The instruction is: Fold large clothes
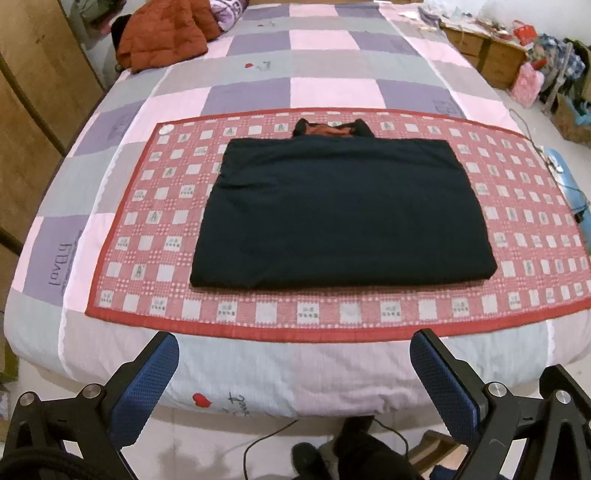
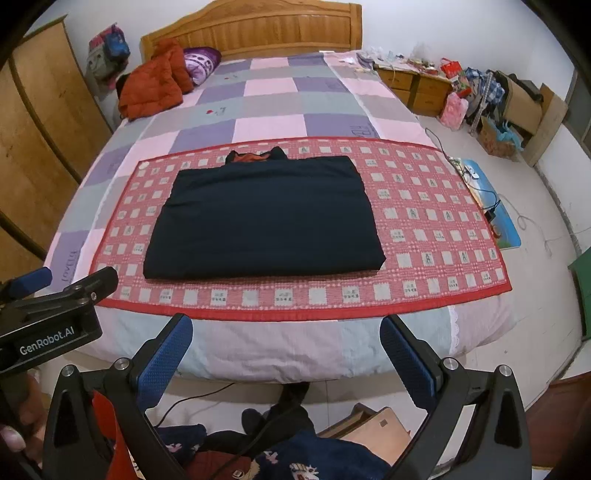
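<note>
While both tools hang over the floor at the foot of the bed, neither has hold of anything. The left gripper (image 1: 293, 363) stands with its blue-padded fingers (image 1: 147, 384) spread wide and nothing between them; the right gripper (image 2: 286, 350) is likewise wide open and empty, and its view catches the left tool at the left edge.

Beyond the fingertips lies the near edge of the bed (image 2: 258, 354), covered by a quilt of pink, purple and grey squares. Across that quilt is spread a red checked mat (image 1: 258, 310), and on the mat, roughly centred, rests the dark navy garment (image 1: 343, 214), well apart from both tools. It appears already folded into a flat rectangle, with a collar and orange-red lining (image 1: 328, 130) showing at the far edge.

Judgement: the garment looks soft, limp and moderately thick, likely padded given the lining; it should drape and slump when lifted rather than hold shape. Best hold would be at the two near corners, pinching all layers together so the stack does not slide apart. An orange-red puffer jacket (image 2: 155, 83) lies near the wooden headboard (image 2: 258, 31), clear of the work.
</note>
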Motion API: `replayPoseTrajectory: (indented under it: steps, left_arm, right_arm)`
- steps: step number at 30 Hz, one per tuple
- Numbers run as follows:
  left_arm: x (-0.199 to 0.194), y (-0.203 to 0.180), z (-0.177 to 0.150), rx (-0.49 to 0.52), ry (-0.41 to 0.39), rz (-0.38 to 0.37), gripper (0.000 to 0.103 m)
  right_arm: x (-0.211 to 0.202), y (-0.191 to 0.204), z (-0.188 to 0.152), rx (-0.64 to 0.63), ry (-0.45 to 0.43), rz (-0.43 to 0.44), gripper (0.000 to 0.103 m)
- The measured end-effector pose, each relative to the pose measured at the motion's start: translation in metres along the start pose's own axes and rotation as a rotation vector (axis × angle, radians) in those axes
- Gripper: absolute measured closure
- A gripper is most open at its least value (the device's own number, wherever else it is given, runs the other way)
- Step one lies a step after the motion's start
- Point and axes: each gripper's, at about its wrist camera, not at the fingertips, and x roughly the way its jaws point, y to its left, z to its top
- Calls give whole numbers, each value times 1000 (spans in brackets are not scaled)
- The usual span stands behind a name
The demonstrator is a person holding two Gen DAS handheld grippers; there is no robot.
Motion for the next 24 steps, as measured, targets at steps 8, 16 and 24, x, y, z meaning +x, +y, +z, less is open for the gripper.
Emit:
replayPoseTrajectory:
  steps: [8, 16, 24]
  left_arm:
    - [1, 2, 0, 7, 2, 0, 0]
    - [1, 1, 0, 5, 1, 1, 0]
    - [2, 3, 0, 10, 2, 0, 0]
  right_arm:
    - [3, -6, 5, 4, 3, 3, 0]
    - [3, -4, 4, 6, 3, 5, 0]
    - [3, -5, 5, 7, 2, 2, 0]
